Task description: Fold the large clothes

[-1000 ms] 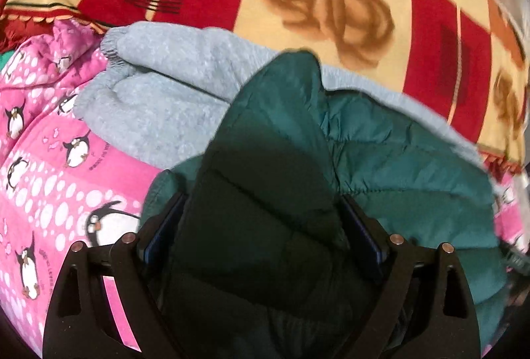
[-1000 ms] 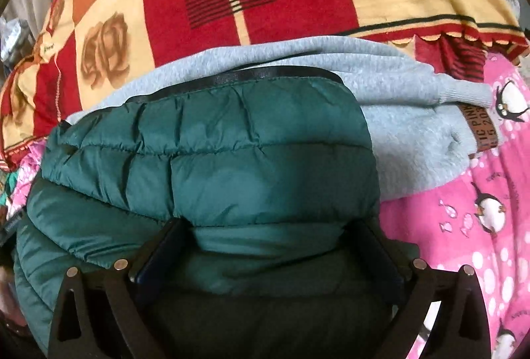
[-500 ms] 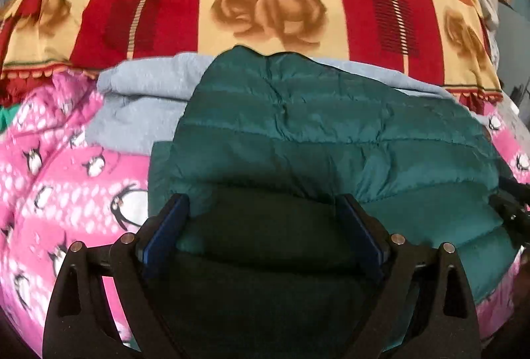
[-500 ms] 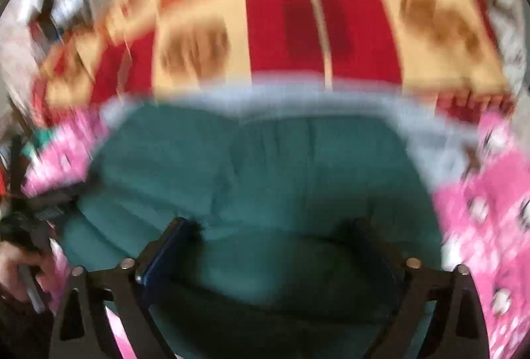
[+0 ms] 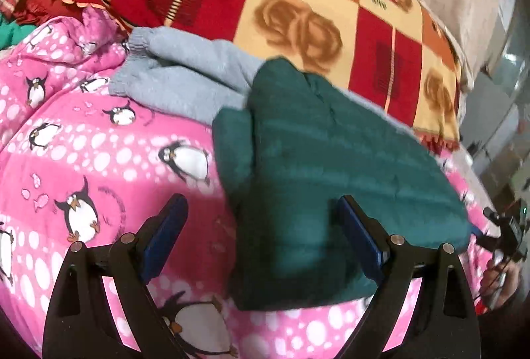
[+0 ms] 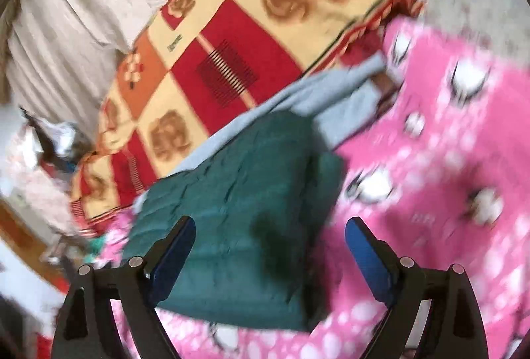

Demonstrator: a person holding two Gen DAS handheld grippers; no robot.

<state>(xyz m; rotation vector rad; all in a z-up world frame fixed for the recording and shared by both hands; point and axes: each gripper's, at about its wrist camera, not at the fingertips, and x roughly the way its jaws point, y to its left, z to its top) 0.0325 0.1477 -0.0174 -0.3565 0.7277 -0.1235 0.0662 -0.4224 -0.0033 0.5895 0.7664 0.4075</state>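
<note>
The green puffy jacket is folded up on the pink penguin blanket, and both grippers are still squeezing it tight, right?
Not quite. The jacket is folded on the penguin blanket, but both grippers are open and hold nothing. The left wrist view shows the left gripper open; the right wrist view shows the right gripper open.

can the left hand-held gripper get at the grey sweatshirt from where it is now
Probably yes: the left hand-held gripper is open, and the grey sweatshirt's cuff end lies uncovered ahead on the pink blanket, beside the green jacket.

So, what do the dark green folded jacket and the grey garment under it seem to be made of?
The dark green folded jacket looks like quilted, padded synthetic shell with a slight sheen: stitched channels puff between seams. The grey garment seems matte, fuzzy knit, probably fleece or sweatshirt cotton, with a gathered ribbed cuff.
</note>
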